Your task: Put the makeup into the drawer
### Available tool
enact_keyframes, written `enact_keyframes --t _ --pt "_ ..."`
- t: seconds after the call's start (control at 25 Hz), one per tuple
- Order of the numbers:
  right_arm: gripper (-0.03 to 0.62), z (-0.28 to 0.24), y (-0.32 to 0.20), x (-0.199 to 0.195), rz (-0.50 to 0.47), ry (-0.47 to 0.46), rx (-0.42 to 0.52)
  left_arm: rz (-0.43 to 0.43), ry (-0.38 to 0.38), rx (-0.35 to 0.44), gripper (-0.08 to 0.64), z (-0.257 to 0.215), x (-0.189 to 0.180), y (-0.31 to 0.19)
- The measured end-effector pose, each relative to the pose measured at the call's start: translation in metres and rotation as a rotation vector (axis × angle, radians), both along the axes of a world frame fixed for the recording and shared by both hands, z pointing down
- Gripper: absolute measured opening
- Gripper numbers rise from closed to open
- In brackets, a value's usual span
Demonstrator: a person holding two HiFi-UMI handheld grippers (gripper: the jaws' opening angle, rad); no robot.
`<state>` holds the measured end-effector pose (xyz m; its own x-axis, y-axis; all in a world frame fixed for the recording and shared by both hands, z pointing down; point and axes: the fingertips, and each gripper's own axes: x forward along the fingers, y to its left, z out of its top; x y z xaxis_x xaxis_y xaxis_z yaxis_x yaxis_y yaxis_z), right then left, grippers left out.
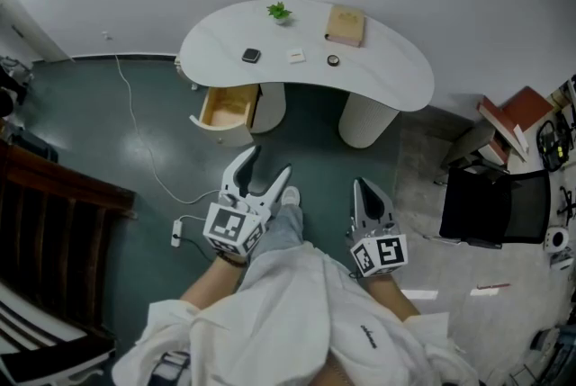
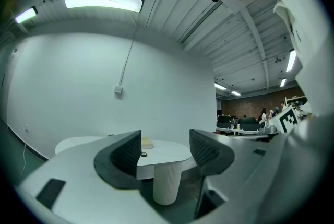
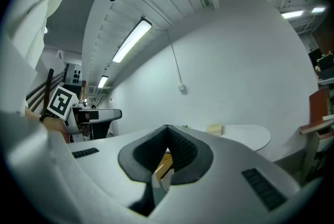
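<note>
White kidney-shaped table (image 1: 396, 74) stands against the wall on round pedestals (image 1: 367, 121). Small green potted plant (image 1: 279, 12) sits at its rear edge, with a flat tan box (image 1: 346, 24) to the right, apart from it. White cable (image 1: 144, 150) trails across the green floor to a plug block (image 1: 177, 234). Black chair (image 1: 493, 204) at right. Dark wooden furniture (image 1: 54, 222) at left.

Smooth matt desk (image 1: 387, 74) — wooden drawer (image 1: 225, 108).
</note>
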<state>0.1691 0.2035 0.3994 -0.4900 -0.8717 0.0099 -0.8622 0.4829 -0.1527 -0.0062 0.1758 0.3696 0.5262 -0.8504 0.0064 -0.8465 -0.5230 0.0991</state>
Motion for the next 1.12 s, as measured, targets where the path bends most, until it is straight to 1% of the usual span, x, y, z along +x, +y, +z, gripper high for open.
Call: enact_keyframes --t 0.24,0.4,0.6,0.72,0.88,1.04,1.12 --pt "0.017 -0.002 -0.050 -0.001 0.027 0.007 0.004 0.024 0.012 0.005 0.281 0.002 0.000 -0.057" --pt "0.017 0.000 -0.098 -0.001 0.051 0.013 0.002 0.045 0.018 0.008 0.281 0.000 -0.001 -0.107" --pt "0.017 -0.006 -0.156 -0.013 0.067 0.016 0.009 0.057 0.011 0.000 0.281 -0.002 -0.010 -0.170" --pt "0.017 -0.009 -0.187 -0.020 0.081 0.019 0.014 0.073 0.012 0.011 0.281 -0.005 -0.015 -0.204" --pt "0.017 -0.008 -0.219 -0.034 0.093 0.028 0.019 0.103 0.006 0.025 0.281 -0.005 -0.023 -0.237" --pt "0.017 -0.006 -0.249 -0.047 0.111 0.029 0.020 0.119 0.008 0.007 0.282 0.001 -0.033 -0.267" --pt "0.017 -0.006 -0.256 -0.051 0.110 0.027 0.014 0.125 0.006 -0.004 0.285 0.004 -0.034 -0.275"
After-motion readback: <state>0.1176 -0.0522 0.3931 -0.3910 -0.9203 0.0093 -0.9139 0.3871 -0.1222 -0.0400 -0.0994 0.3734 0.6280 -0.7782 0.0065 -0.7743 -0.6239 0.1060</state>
